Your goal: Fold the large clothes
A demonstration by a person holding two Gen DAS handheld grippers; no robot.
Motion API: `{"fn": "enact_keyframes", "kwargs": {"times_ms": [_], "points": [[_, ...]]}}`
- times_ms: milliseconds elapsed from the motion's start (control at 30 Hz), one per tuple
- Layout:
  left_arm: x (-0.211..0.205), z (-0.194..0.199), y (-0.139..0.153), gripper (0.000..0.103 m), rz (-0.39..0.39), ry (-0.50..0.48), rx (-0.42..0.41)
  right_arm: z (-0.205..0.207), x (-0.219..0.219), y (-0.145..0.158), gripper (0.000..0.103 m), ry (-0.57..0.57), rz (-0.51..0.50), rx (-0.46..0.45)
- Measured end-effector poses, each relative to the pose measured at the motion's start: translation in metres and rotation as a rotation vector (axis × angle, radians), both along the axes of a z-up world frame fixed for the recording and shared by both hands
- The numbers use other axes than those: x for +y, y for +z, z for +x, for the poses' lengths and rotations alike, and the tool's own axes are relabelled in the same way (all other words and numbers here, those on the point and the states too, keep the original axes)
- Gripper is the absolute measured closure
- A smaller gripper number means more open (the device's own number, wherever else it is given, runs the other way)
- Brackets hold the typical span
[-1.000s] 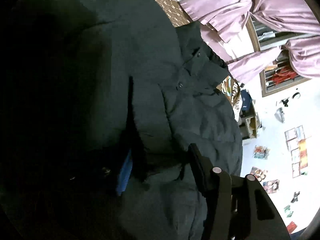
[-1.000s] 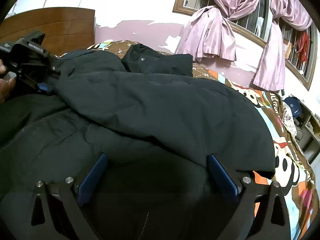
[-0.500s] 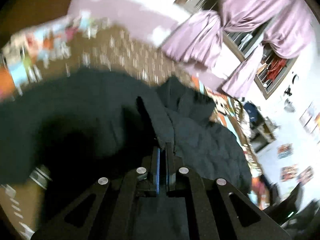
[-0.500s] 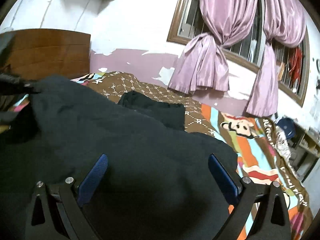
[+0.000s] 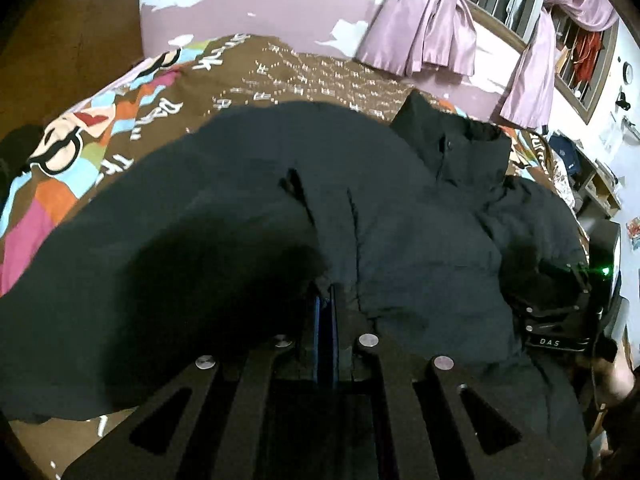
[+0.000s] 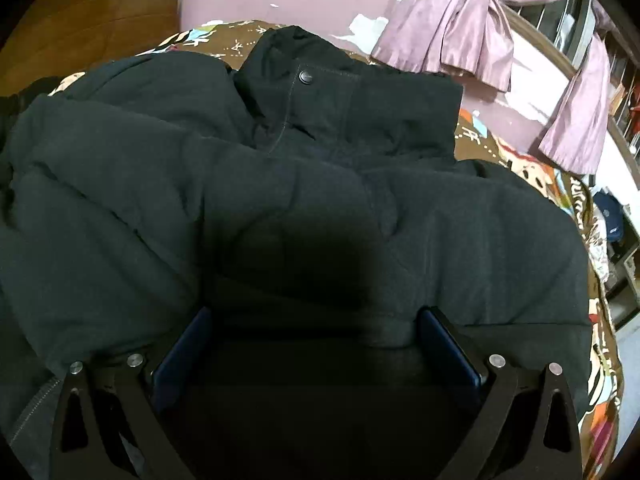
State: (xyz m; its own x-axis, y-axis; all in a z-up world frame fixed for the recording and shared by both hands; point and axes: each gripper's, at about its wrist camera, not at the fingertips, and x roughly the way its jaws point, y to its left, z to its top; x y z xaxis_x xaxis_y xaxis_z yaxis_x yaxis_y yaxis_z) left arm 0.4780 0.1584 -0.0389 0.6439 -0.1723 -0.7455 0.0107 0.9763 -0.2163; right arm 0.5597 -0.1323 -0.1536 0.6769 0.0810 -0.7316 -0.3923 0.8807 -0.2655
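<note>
A large black padded jacket (image 5: 400, 216) lies spread on the bed, its collar with a snap button (image 6: 306, 77) toward the far wall. My left gripper (image 5: 325, 300) is shut on a fold of the jacket's fabric near its middle. My right gripper (image 6: 316, 320) is open, its blue pads wide apart, low over the jacket's body (image 6: 320, 208) below the collar. The right gripper's black body also shows at the right edge of the left wrist view (image 5: 560, 316).
The bed has a brown cartoon-print cover (image 5: 132, 120). A wooden headboard (image 6: 92, 20) stands at the left. Purple curtains (image 6: 460, 28) hang at a barred window on the far wall. Shelves with clutter (image 5: 588, 176) stand at the right.
My left gripper has closed on the jacket fabric and pulled back, so the jacket now lies flatter. My right gripper stayed open and dropped low over the jacket's body.
</note>
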Motion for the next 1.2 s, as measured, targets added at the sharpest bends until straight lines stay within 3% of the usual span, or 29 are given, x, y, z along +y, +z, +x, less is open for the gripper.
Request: {"fn": "enact_keyframes", "kwargs": {"times_ms": [100, 167, 233, 300, 367, 433, 500, 633, 833, 900, 967, 1067, 1200], "points": [[0.009, -0.004, 0.001, 0.097, -0.06, 0.005, -0.018, -0.009, 0.0, 0.0, 0.0, 0.004, -0.012, -0.038], [0.021, -0.016, 0.007, 0.095, -0.166, 0.009, -0.06, -0.014, -0.002, 0.004, 0.0, 0.006, -0.011, -0.069], [0.034, -0.028, 0.017, 0.088, -0.222, 0.043, -0.088, -0.02, 0.0, 0.005, 0.0, 0.001, -0.037, -0.106], [0.044, -0.044, 0.025, 0.074, -0.262, 0.079, -0.104, -0.026, 0.005, 0.005, 0.0, -0.001, -0.089, -0.147], [0.055, -0.064, 0.034, 0.036, -0.321, 0.097, -0.141, -0.03, 0.012, 0.004, 0.0, -0.001, -0.138, -0.189], [0.07, -0.082, 0.046, 0.017, -0.354, 0.145, -0.183, -0.034, 0.015, 0.006, 0.0, 0.003, -0.168, -0.224], [0.091, -0.103, 0.05, 0.016, -0.387, 0.193, -0.213, -0.037, 0.017, 0.014, 0.0, 0.02, -0.166, -0.25], [0.14, -0.136, 0.048, 0.016, -0.436, 0.335, -0.204, -0.041, 0.036, 0.053, 0.0, 0.05, -0.046, -0.311], [0.231, -0.179, 0.022, 0.016, -0.581, 0.629, -0.173, -0.012, 0.096, 0.087, 0.0, 0.102, 0.226, -0.22], [0.251, -0.192, 0.013, 0.016, -0.661, 0.668, -0.192, -0.005, 0.115, 0.084, 0.0, 0.101, 0.286, -0.178], [0.267, -0.2, 0.009, 0.016, -0.658, 0.733, -0.164, 0.003, 0.134, 0.073, 0.0, 0.106, 0.304, -0.145], [0.29, -0.207, 0.002, 0.016, -0.655, 0.82, -0.141, 0.018, 0.163, 0.028, 0.0, 0.122, 0.183, -0.039], [0.321, -0.209, -0.011, 0.016, -0.709, 0.89, -0.136, 0.017, 0.162, 0.017, 0.0, 0.12, 0.186, -0.067]]}}
